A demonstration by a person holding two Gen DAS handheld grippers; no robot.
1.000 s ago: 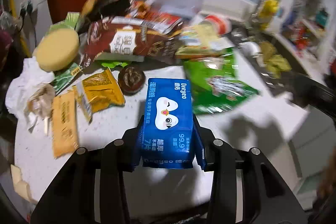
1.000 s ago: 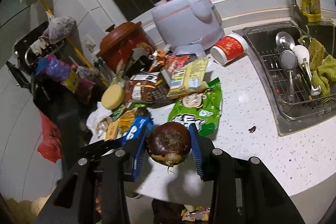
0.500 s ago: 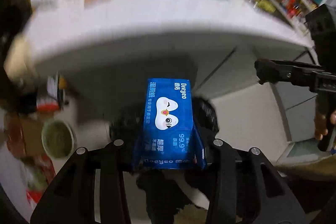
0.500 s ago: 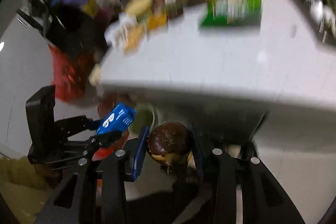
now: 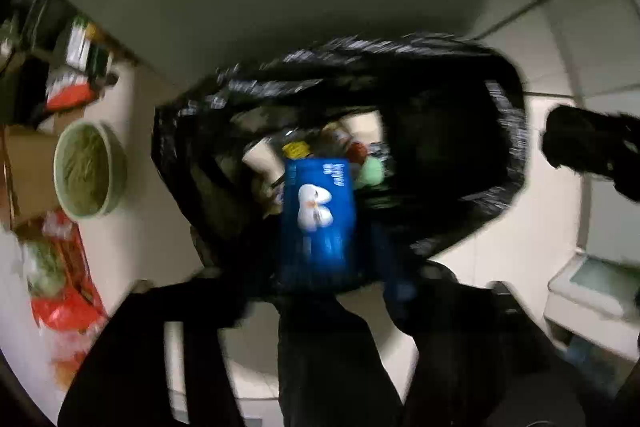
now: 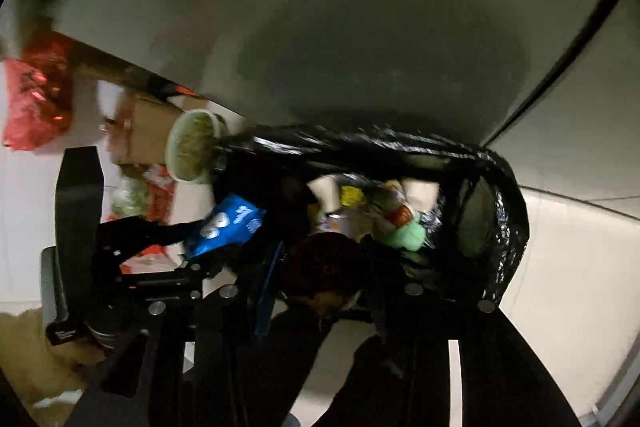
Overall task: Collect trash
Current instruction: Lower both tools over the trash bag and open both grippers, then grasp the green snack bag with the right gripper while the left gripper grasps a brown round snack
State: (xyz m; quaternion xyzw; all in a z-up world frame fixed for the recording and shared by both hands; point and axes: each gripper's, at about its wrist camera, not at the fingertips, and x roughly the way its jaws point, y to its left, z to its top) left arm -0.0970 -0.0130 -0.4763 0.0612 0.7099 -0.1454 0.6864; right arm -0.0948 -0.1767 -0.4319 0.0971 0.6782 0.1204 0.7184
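Blue packet (image 5: 318, 219) dropping toward black bin bag (image 5: 508, 147) as left gripper (image 5: 320, 279) lets go.

The packet is hanging lengthwise over the bag's open mouth, long axis running straight away from the left gripper, whose jaws are opening around it; blur is hiding whether the pads are touching it. Just beside it, the right gripper (image 6: 324, 267) is easing its jaws open round a dark round fruit (image 6: 320, 263) over the same bag's near rim, already-collected litter lying directly below both.
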